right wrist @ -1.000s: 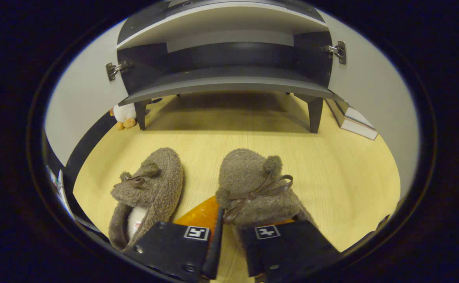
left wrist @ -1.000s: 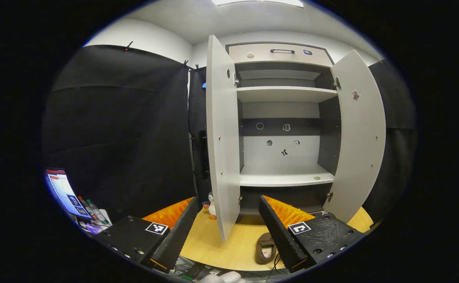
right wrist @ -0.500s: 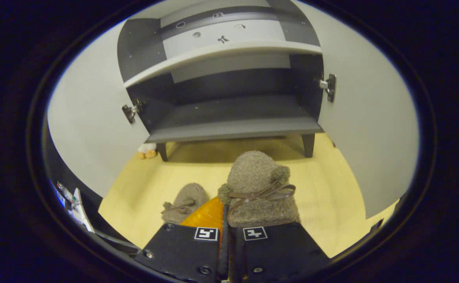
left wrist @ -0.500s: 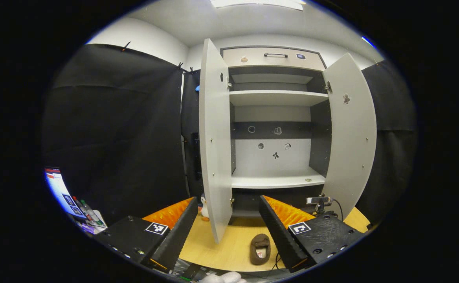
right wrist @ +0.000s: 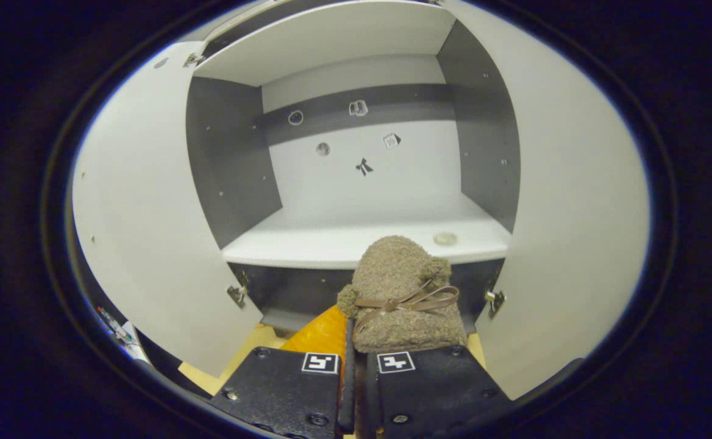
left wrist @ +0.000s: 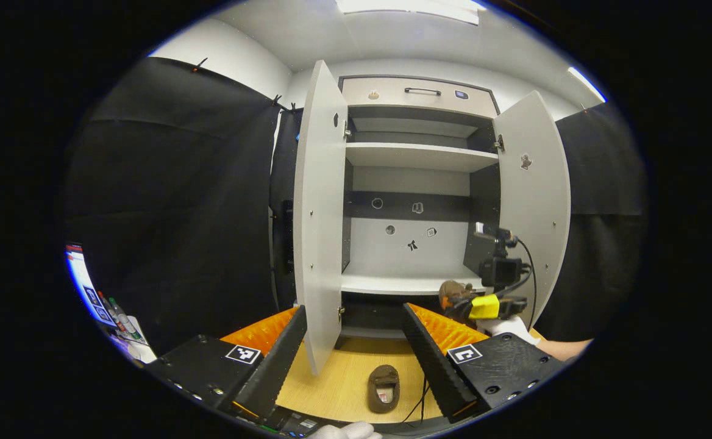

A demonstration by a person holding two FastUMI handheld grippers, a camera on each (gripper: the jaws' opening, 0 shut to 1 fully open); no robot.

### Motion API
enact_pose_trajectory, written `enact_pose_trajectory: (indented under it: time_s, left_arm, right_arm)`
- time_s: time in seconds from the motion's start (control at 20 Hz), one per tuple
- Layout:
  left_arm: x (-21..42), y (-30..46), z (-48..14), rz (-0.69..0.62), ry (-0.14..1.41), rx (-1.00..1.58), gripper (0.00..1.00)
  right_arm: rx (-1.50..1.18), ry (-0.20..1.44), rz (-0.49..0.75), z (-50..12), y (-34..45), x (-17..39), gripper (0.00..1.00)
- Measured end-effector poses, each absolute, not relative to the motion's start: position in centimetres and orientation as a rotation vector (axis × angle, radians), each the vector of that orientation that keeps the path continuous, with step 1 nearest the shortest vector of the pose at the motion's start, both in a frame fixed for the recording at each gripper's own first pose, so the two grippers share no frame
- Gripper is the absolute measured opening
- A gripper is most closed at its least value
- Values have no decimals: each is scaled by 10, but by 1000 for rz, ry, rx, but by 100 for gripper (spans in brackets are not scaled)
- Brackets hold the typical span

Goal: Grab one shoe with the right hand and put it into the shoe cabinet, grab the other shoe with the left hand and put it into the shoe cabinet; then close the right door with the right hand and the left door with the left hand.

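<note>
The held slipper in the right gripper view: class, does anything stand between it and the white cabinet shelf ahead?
Nothing visible does. The right hand-held gripper holds the brown slipper just before the white shelf, both doors swung wide. The shelf's one item, a small round disc, lies at its right front corner.

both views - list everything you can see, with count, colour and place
shoe cabinet: one, white shelves, dark sides, both doors open
held slipper: one, brown, fuzzy, raised before the middle shelf
floor slipper: one, brown, on the wood floor before the cabinet
small disc: one, pale, on the middle shelf, right side
bottles: a few, far left, too small to tell
left gripper: open, holding nothing
right gripper: shut on the held slipper
hand: one, white glove, holding the right gripper
</note>
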State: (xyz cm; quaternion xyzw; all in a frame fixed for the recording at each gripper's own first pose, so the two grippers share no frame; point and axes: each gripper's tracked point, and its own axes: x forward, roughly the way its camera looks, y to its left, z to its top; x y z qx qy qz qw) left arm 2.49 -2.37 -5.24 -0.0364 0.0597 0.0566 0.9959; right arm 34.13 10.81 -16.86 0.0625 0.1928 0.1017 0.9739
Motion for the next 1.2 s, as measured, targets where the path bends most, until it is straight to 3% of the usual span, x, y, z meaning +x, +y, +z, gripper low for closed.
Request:
enact_pose_trajectory:
  time_s: [0.35, 0.65, 0.75, 0.8, 0.85, 1.15, 1.2]
  left_arm:
    - [22, -21, -56, 167, 123, -98, 95]
    - [21, -19, -62, 202, 149, -80, 95]
    - [21, -19, -65, 214, 162, -77, 95]
    - [21, -19, -67, 221, 169, -77, 90]
    - [21, -19, -67, 224, 175, -78, 95]
    - [23, -19, -68, 223, 181, -72, 95]
    - [23, -18, -67, 221, 177, -73, 95]
  right_arm:
    - [138, 337, 161, -99, 121, 450, 10]
    - [84, 449, 96, -127, 129, 535, 9]
    - [71, 505, 90, -141, 133, 550, 10]
    - [62, 536, 89, -149, 134, 557, 10]
    - [52, 568, 86, -154, 135, 562, 10]
    - [32, 690, 52, -167, 132, 568, 12]
    - [37, 691, 67, -165, 136, 564, 22]
